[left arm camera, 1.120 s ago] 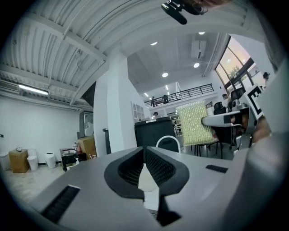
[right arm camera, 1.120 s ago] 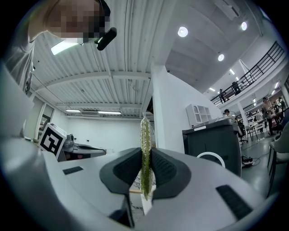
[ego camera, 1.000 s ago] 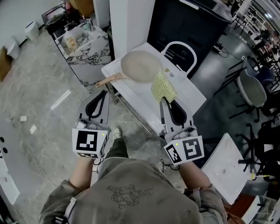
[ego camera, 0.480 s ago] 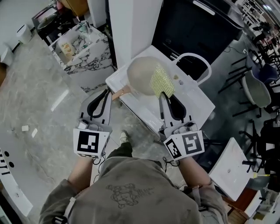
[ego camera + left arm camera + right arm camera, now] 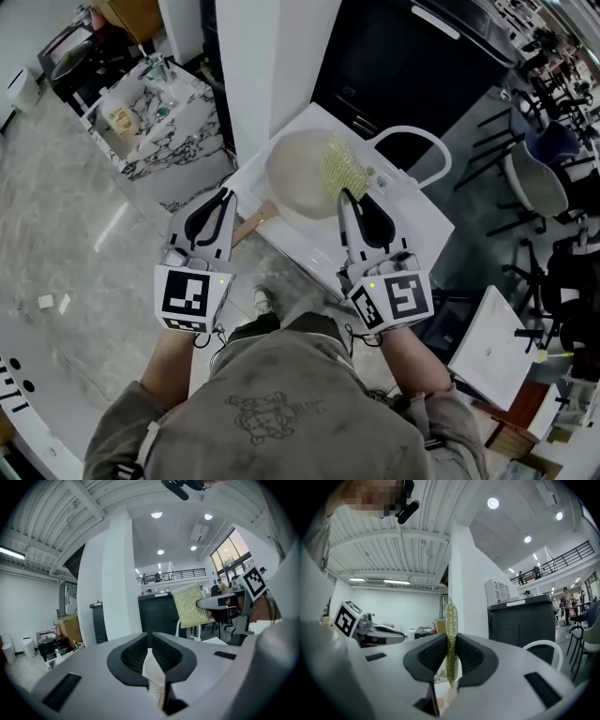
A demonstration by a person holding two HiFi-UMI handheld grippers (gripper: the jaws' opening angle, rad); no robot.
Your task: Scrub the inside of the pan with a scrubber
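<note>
Scrubber (image 5: 344, 167) first: a second ago it hung over the counter (image 5: 412, 211) to the right of the pan (image 5: 298, 176). Now it is over the pan's right half, pinched flat in my right hand-held gripper (image 5: 346, 195); whether it touches yet I cannot tell. My left hand-held gripper (image 5: 223, 194) has come in too, jaws together on nothing, its tip just beside the handle (image 5: 249, 225) but not on it. I judge that scrubbing is about to begin, with the pan unsteadied. The pan sits open side up near the white counter's left end. Around it are a white pillar (image 5: 272, 66), a dark cabinet (image 5: 403, 66), a white chair (image 5: 417, 129) and a marbled floor (image 5: 75, 216).
</note>
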